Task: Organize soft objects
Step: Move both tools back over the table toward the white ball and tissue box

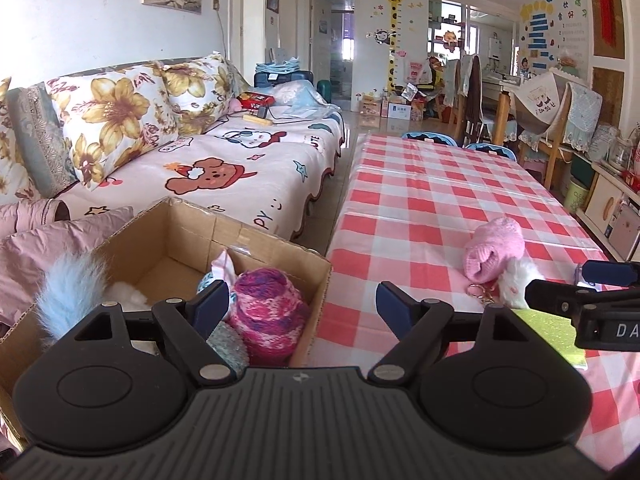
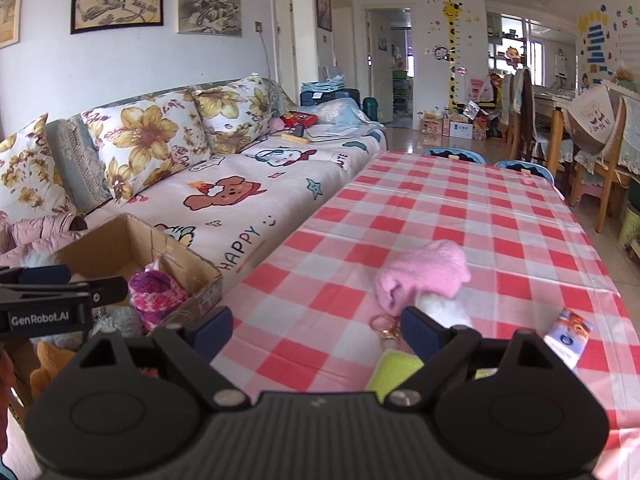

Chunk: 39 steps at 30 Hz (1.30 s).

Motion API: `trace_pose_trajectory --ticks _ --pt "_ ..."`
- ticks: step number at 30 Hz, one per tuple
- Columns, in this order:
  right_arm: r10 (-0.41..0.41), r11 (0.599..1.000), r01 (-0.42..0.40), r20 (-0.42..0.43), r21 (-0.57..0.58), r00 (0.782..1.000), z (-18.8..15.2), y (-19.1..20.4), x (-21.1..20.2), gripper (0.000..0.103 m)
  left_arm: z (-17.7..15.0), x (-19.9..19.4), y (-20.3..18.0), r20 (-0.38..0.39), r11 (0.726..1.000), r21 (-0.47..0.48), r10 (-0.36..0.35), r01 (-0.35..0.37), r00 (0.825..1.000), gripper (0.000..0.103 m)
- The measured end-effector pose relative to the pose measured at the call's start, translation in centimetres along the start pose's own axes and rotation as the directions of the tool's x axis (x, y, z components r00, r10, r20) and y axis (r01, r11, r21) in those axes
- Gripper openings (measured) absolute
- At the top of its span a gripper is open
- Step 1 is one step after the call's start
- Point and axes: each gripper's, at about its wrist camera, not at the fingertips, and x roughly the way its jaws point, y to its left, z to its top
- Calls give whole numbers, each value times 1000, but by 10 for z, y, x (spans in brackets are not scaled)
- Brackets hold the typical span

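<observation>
Pink knit hat lies on the checked table, touching a white fluffy keyring; it looks light, limp, squashy; pinch the bunched cuff; right gripper open and empty just short of it; left gripper open by the cardboard box holding a woolly pink-purple hat.

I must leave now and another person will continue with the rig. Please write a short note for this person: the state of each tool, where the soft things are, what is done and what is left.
Left tool: open, nothing between its fingers, above the near corner of the cardboard box.
Right tool: open, holding nothing, above the checked table.
Done: the pink-purple knitted hat, a blue fluffy piece and a grey knitted thing are in the box.
Left: the pink knitted item and the white fluffy keychain beside it lie on the table. A green item and a small tissue pack also lie there.
</observation>
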Motion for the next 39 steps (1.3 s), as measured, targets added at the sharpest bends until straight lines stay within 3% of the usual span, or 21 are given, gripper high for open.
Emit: trace_pose_trajectory --ticks 20,39 --pt "-105 992 104 22 66 994 -29 -76 -38 96 2 11 -11 -11 996 66 -61 62 998 102" --pt "-223 968 224 -18 113 975 -55 -156 -44 98 -10 36 -64 -48 970 182 -155 162 987 103"
